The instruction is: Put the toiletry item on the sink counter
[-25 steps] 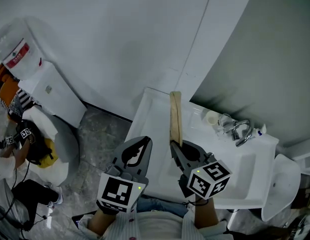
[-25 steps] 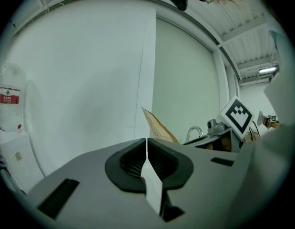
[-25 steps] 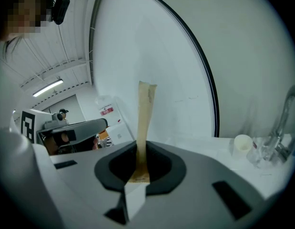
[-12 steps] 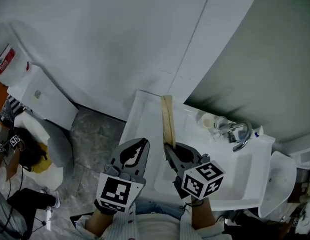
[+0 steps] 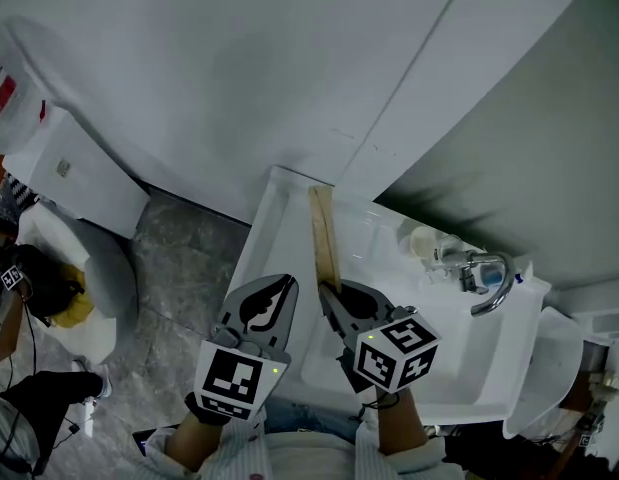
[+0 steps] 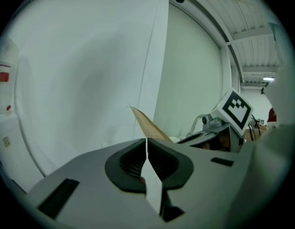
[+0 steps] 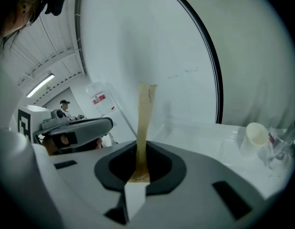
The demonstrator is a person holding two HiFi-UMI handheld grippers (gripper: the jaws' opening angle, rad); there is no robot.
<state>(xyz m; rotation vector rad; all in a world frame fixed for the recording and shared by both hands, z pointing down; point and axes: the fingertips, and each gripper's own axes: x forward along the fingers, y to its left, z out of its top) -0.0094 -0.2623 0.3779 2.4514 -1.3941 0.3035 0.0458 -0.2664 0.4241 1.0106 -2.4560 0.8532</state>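
We grip the long tan toiletry item (image 5: pixel 323 236) by its near end in our right gripper (image 5: pixel 329 293), reaching out over the white sink counter (image 5: pixel 374 230) to lay it flat clear of the tap (image 5: pixel 486 273), while our left gripper (image 5: pixel 286 282), jaws together and empty, hangs alongside.

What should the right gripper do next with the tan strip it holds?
Probably lower it onto the sink counter before letting go: the right gripper is clamped on the tan strip, which juts over the counter's bare end, apart from the cup.
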